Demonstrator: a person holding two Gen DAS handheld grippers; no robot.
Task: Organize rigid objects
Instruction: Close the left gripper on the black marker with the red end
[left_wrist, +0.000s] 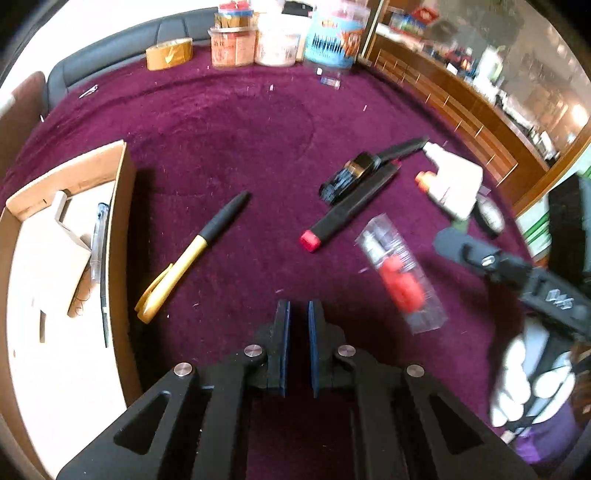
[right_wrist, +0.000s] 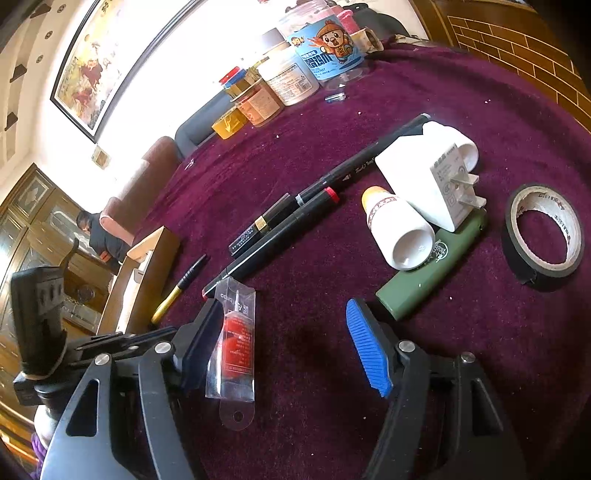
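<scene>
Scattered items lie on the purple cloth (right_wrist: 461, 92); a cardboard box (left_wrist: 123, 206) at the left edge already contains a clear pen (left_wrist: 98, 240) and cardboard pieces.

Right gripper (right_wrist: 291, 343): jaws wide, nothing held. A clear packet (right_wrist: 232, 343) with a red tube inside lies on the cloth just inside the left finger, apparently touching its pad; the blue pad (right_wrist: 369, 350) of the other finger stands well apart from it. Judged step: lining up on the packet for pickup.

Left gripper (left_wrist: 298, 347): jaws narrow, a slim gap between the pads, nothing between them. It hangs over bare cloth, with a gold pen (left_wrist: 184, 258) near to its left and the packet (left_wrist: 400, 273) to its right.

Not yet sorted: two black markers (right_wrist: 280, 236), a lipstick (right_wrist: 258, 227), a white charger (right_wrist: 424, 177), a white bottle (right_wrist: 399, 229), a green tube (right_wrist: 432, 266), and a tape roll (right_wrist: 543, 236).

Next move, as judged: centre the packet between the right fingers, close across its narrow width, then carry it to the box. The packet is thin and slick and lies flat, so slipping is a risk.
</scene>
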